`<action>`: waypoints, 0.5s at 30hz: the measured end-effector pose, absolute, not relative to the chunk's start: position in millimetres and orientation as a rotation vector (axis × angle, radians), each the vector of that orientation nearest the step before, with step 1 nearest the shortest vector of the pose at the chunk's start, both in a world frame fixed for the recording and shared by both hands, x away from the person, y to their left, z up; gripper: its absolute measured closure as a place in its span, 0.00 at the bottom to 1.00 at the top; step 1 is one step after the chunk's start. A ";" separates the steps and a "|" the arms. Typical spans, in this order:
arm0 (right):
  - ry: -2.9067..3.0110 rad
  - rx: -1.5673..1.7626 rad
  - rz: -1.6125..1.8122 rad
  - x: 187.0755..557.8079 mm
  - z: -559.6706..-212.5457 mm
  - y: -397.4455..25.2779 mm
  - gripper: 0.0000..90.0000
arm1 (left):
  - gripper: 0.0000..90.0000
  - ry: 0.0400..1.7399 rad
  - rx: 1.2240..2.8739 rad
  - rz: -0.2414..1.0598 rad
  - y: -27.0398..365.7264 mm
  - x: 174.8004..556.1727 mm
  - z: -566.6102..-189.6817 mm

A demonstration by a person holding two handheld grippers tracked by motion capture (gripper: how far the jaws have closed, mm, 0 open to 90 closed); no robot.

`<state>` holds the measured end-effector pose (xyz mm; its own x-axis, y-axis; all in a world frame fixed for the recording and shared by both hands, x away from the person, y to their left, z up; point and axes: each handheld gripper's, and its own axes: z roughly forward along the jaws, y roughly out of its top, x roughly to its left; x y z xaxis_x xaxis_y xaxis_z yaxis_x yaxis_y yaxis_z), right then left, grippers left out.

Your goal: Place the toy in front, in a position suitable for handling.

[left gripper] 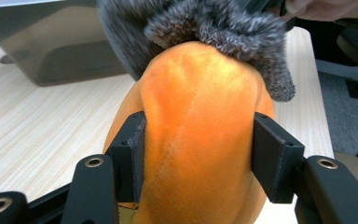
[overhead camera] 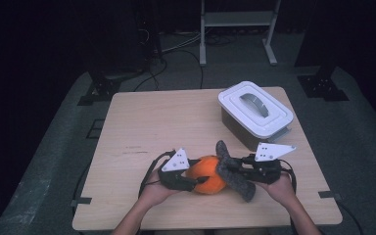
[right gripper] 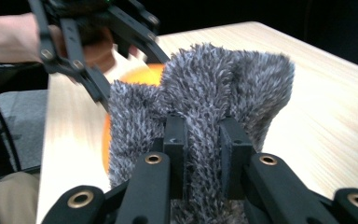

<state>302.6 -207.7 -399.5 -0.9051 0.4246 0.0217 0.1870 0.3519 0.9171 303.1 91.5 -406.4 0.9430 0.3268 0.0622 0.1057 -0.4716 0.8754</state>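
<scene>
desk [overhead camera: 142, 122] | white lidded bin [overhead camera: 255, 111] back right, well apart | orange plush [overhead camera: 207, 174] front centre of desk, clamped between left tongs [overhead camera: 196, 183] | grey fuzzy sock [overhead camera: 233, 171] draped on plush's right end, fold pinched narrow in right tongs [overhead camera: 236, 166]

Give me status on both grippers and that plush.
Left gripper clamped on orange plush. Right gripper pinching grey fuzzy fabric, which touches the plush. White lidded bin behind, clear.

orange plush [left gripper: 196, 135] cut off below; grey fuzzy cloth [left gripper: 200, 28] cropped at top
</scene>
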 end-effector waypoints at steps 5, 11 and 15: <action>2.345 0.487 1.692 294.6 -385.4 -196.9 0.83 | 0.48 0.299 2.058 0.315 84.4 298.7 -404.2; 2.420 0.483 1.563 298.2 -400.5 -188.1 0.83 | 0.48 0.303 2.053 0.331 92.4 298.5 -400.1; 2.453 0.521 1.550 302.6 -406.9 -190.8 0.83 | 0.45 0.307 2.054 0.316 92.9 300.4 -403.3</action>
